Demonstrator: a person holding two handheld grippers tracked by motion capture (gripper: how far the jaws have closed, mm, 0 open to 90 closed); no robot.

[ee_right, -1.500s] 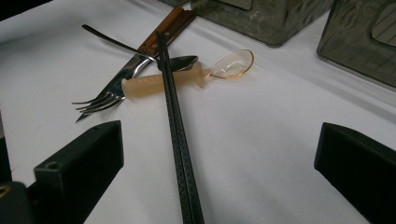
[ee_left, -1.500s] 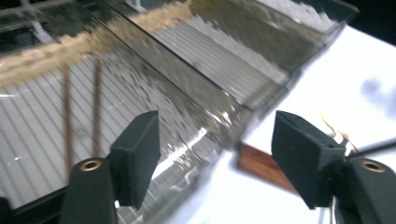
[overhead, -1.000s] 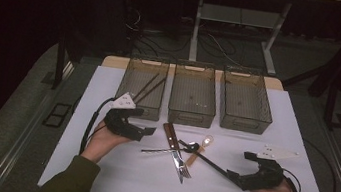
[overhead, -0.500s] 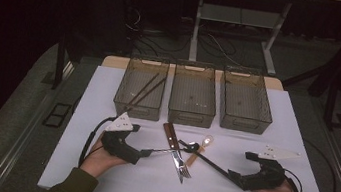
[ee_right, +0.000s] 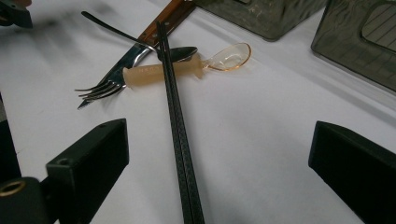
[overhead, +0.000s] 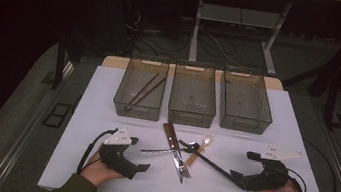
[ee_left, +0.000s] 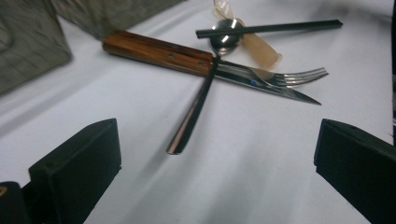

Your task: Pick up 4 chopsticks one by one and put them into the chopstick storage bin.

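Our left gripper (overhead: 143, 166) rests low on the white table (overhead: 105, 112) with its jaws spread wide and nothing between them. They have just been opening, and in the left gripper view only bare tabletop lies in the gap. Straight ahead of it the dark handle of a metal spoon (ee_left: 194, 109) points back at us, its tip near the jaws but not touching them.

Our right gripper (overhead: 236, 178) is released too, jaws wide apart. In the right gripper view a pair of black chopsticks (ee_right: 180, 135) runs up between the jaws, closer to the left one. We cannot tell whether the near end touches the gripper, because the picture's lower edge cuts it off.

The cutlery lies in a crossed heap at the middle of the table, between the two grippers. The chopsticks lie over the bowl of the metal spoon and over a translucent plastic spoon (ee_right: 187, 67). A knife with a wooden handle (ee_left: 156, 52) and a fork (ee_left: 285, 77) lie side by side beneath them. The fork's handle is hidden under the pile.

Beyond stand three clear bins in a row. The left bin (overhead: 143, 66) holds two dark sticks, dim in the high view.
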